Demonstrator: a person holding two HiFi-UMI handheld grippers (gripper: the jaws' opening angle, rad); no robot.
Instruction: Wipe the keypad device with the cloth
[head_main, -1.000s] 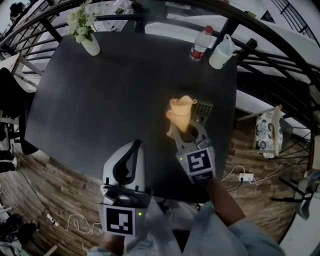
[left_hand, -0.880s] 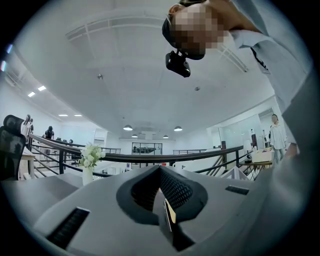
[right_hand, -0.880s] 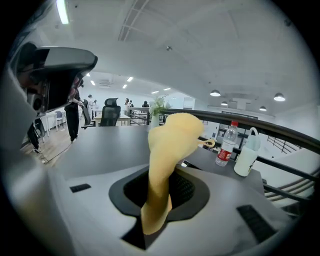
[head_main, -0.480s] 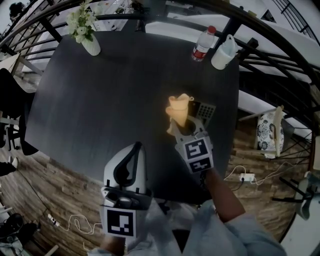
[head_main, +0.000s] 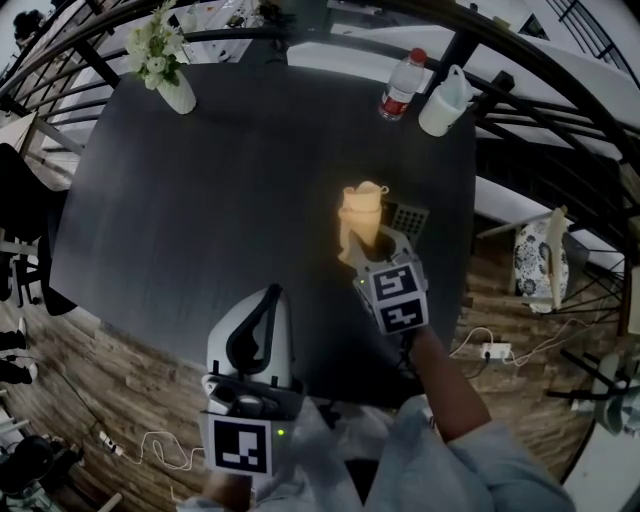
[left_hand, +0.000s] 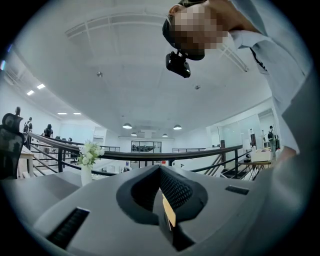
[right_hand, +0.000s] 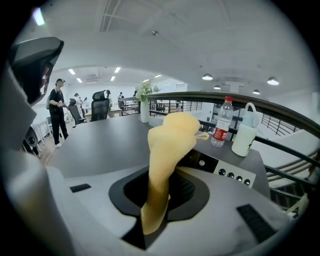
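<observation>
A yellow cloth (head_main: 360, 217) (right_hand: 167, 150) stands up bunched between the jaws of my right gripper (head_main: 377, 243) (right_hand: 162, 192), which is shut on it. Just right of the cloth lies the grey keypad device (head_main: 406, 219) (right_hand: 220, 167), partly hidden behind cloth and gripper. The cloth hangs over the device's left end. My left gripper (head_main: 262, 315) (left_hand: 162, 197) is held low near the table's front edge, jaws shut with nothing between them.
On the dark table (head_main: 230, 170) a vase of white flowers (head_main: 165, 62) stands at the far left corner. A water bottle (head_main: 398, 88) and a white jug (head_main: 443, 102) stand at the far right. Railings and a wooden floor surround the table.
My right gripper with the cloth has shifted slightly right and away from me, closer over the keypad device. The left gripper has stayed put.
</observation>
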